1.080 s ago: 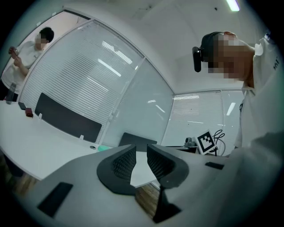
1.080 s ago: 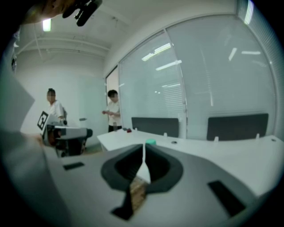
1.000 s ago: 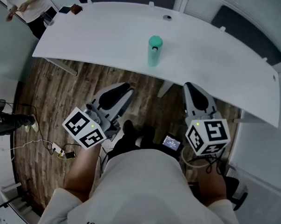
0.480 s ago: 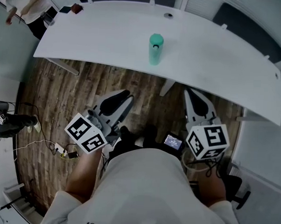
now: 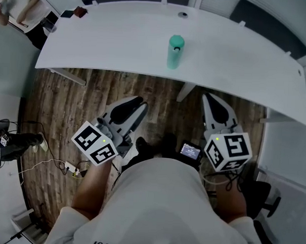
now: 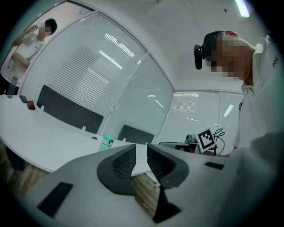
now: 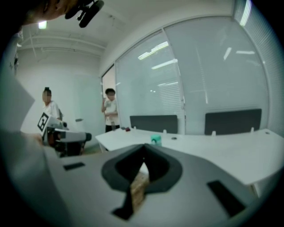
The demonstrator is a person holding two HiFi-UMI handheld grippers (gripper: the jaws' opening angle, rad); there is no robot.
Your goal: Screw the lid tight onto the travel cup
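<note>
A teal travel cup (image 5: 175,52) stands upright on the white table (image 5: 121,36), with its lid (image 5: 176,42) on top. It also shows small and far off in the left gripper view (image 6: 106,142) and in the right gripper view (image 7: 155,140). Both grippers hang low over the wooden floor, well short of the table's near edge and apart from the cup. My left gripper (image 5: 138,100) has a narrow gap between its jaws with nothing in it (image 6: 141,153). My right gripper (image 5: 207,96) is shut and empty (image 7: 143,148).
A person (image 5: 16,7) stands past the table's far left corner, where small dark items (image 5: 79,11) lie. A round grommet (image 5: 183,15) sits in the tabletop behind the cup. Cables and a power strip (image 5: 70,167) lie on the floor at left. A small screen (image 5: 190,151) shows between my arms.
The head view has shifted a little, so the cup sits slightly further right in the picture. Both grippers stay low near my body, almost where they were.
</note>
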